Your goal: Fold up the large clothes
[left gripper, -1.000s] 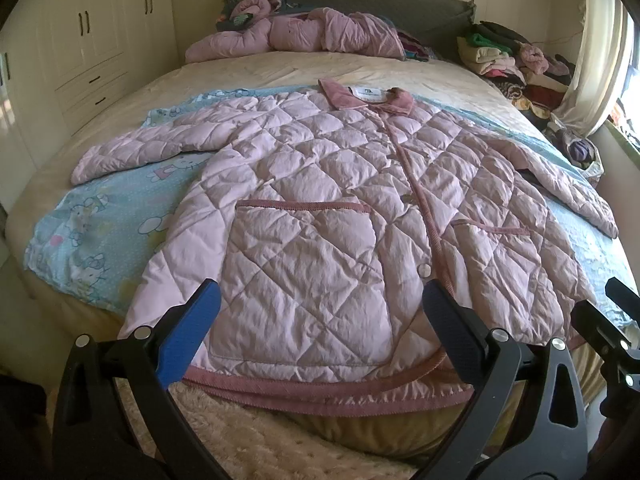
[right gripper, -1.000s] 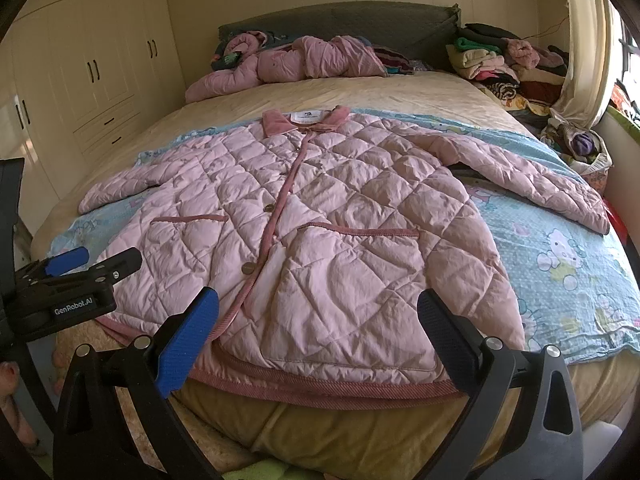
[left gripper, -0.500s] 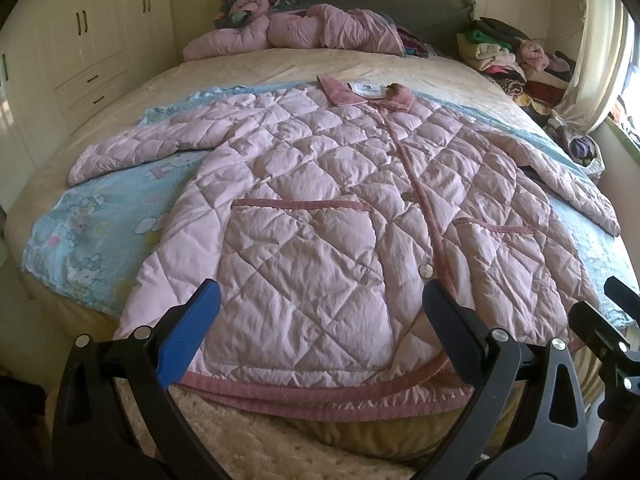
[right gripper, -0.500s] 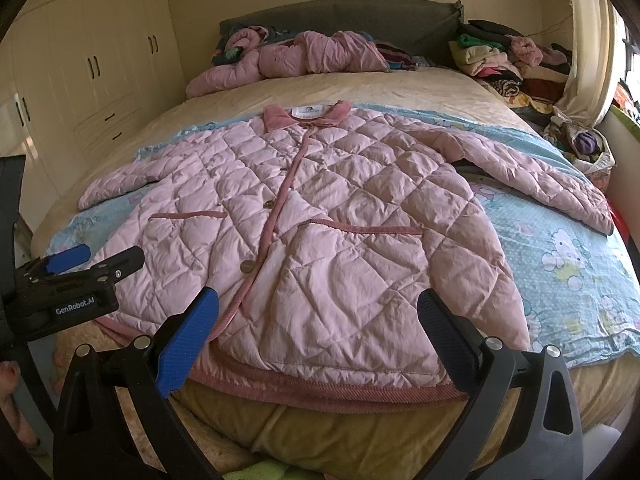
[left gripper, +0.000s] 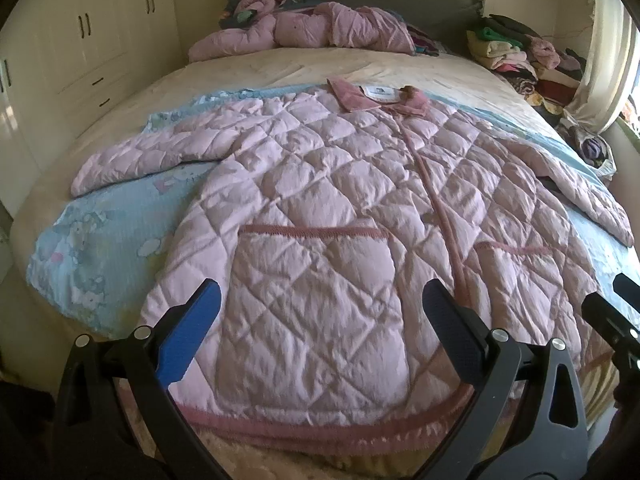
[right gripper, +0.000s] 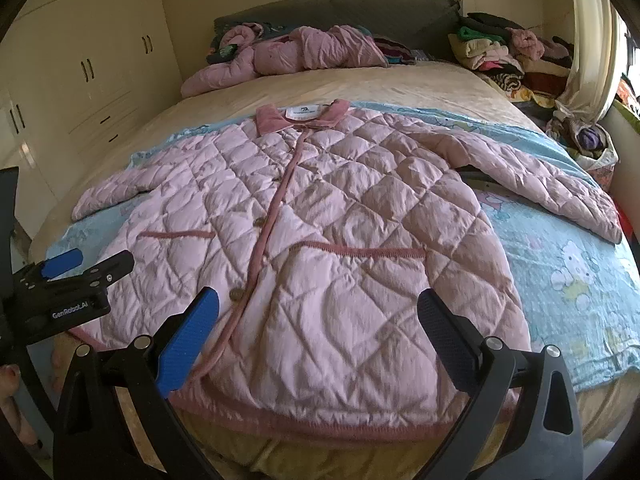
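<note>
A large pink quilted jacket (left gripper: 320,208) lies spread flat, front up and buttoned, on a bed, with both sleeves out to the sides and the collar at the far end. It also shows in the right wrist view (right gripper: 320,232). My left gripper (left gripper: 320,320) is open and empty, hovering over the jacket's lower left pocket near the hem. My right gripper (right gripper: 316,324) is open and empty over the lower right pocket. The left gripper (right gripper: 68,276) shows at the left edge of the right wrist view.
The jacket rests on a light blue cartoon-print sheet (right gripper: 568,264) over a beige bedspread (left gripper: 320,64). Another crumpled pink garment (left gripper: 304,28) lies by the headboard. A pile of folded clothes (right gripper: 504,56) sits far right. Cream wardrobes (left gripper: 92,36) stand at the left.
Both grippers have moved forward a little over the jacket's hem. Both stay open. The jacket has not moved.
</note>
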`<control>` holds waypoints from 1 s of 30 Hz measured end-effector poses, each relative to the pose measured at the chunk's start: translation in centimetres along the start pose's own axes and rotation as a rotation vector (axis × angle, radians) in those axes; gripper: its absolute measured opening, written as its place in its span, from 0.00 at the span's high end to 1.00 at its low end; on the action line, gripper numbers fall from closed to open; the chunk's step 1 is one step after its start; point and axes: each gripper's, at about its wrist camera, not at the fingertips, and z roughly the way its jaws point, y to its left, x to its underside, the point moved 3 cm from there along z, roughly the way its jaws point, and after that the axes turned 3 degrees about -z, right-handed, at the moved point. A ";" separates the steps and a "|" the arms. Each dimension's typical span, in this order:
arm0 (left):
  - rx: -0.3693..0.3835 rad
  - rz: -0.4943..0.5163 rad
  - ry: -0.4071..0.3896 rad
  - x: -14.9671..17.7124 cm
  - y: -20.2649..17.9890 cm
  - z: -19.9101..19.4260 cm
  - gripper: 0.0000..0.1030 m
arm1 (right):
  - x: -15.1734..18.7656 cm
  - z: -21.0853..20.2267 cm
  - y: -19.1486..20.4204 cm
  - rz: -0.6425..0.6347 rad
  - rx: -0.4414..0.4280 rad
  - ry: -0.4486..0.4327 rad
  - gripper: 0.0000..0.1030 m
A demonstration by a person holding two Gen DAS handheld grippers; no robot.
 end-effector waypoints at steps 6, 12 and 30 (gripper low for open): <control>-0.007 -0.011 0.007 -2.2 0.3 1.1 0.08 | -2.2 1.5 -0.6 0.018 -0.004 -0.001 0.04; -0.003 -0.023 0.023 -4.3 0.3 2.2 0.08 | -5.1 2.9 -1.5 0.045 0.000 -0.021 0.04; 0.006 -0.007 0.037 -12.5 -1.5 5.6 0.08 | -14.3 5.6 -6.5 0.153 0.036 -0.076 0.04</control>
